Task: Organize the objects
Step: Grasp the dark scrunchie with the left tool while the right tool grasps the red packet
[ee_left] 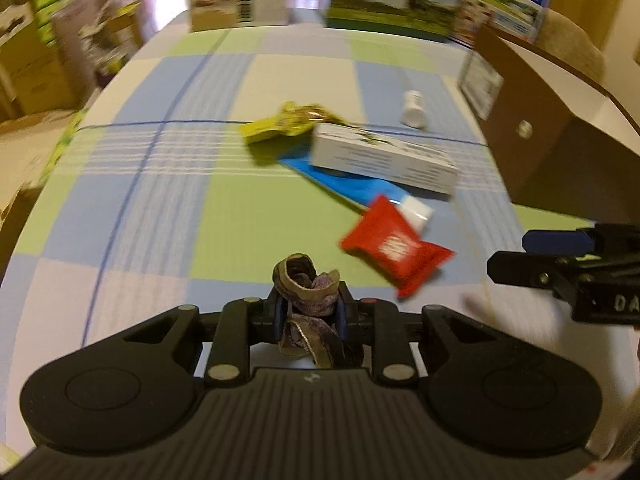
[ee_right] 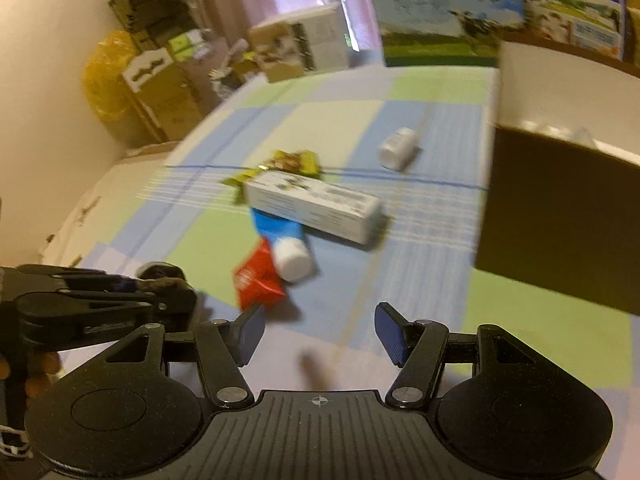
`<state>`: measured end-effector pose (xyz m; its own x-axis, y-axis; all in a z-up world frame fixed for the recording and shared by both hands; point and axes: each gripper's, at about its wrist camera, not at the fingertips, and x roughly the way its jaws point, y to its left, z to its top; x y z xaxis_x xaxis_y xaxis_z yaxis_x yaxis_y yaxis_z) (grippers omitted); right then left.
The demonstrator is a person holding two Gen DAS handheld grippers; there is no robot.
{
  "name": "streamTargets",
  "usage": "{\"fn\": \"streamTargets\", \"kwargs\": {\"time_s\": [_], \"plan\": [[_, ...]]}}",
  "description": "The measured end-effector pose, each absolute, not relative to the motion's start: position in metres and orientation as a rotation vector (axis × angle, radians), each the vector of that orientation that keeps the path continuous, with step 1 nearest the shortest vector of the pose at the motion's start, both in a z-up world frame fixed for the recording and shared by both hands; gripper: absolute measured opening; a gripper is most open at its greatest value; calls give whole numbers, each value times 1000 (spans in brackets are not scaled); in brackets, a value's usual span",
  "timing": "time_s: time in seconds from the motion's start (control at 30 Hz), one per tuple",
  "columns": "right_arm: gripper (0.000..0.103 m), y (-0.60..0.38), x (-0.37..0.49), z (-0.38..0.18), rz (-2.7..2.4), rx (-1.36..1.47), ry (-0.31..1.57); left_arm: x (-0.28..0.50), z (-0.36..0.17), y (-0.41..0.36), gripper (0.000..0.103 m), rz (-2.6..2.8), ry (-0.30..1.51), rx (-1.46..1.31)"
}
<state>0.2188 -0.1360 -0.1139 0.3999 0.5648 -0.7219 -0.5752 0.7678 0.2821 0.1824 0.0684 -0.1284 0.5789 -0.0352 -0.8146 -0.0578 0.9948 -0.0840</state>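
The left gripper [ee_left: 307, 312] pinches a crumpled scrunchie [ee_left: 308, 288] between its pads, low in the centre of the left wrist view, lifted off the checked cloth [ee_left: 160, 200]. The right gripper [ee_right: 320, 336] is spread wide with nothing in it. Most of the sorting looks undone: a red packet [ee_left: 394, 246], blue tube [ee_right: 280, 232], white carton [ee_left: 384, 158], yellow wrapper [ee_left: 286, 124] and small white bottle [ee_left: 414, 110] lie loose mid-frame. The brown box [ee_left: 560, 140] at the right edge seems the likely bin; its inside is hidden, so nothing shows as stowed.
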Motion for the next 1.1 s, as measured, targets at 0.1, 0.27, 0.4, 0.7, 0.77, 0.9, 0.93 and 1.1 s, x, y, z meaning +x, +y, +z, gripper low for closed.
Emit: {"fn": "streamTargets", "kwargs": {"time_s": [0.1,0.27,0.4,0.7,0.77,0.9,0.93,1.1], "plan": [[59,-119,223,-117,745,14,907,184,-127,77,20,36,947,-120],[58,-95,230,-128,753,17,934,186,-129,81,20,48,951,-131],[58,-88,232,-137,751,22,954,188,-131,82,20,49,955,-137],[36,-78,233,-149,752,32,975,190,-134,80,20,52,964,-141],[29,-77,233,-150,755,30,970,191,-135,80,20,51,966,-138],[20,-76,229,-146,776,7,937,190,-135,79,20,51,965,-134],[18,-75,228,-145,780,1,931,190,-135,79,20,51,965,-134],[11,-71,221,-136,800,-52,899,189,-134,79,20,47,962,-133]]}}
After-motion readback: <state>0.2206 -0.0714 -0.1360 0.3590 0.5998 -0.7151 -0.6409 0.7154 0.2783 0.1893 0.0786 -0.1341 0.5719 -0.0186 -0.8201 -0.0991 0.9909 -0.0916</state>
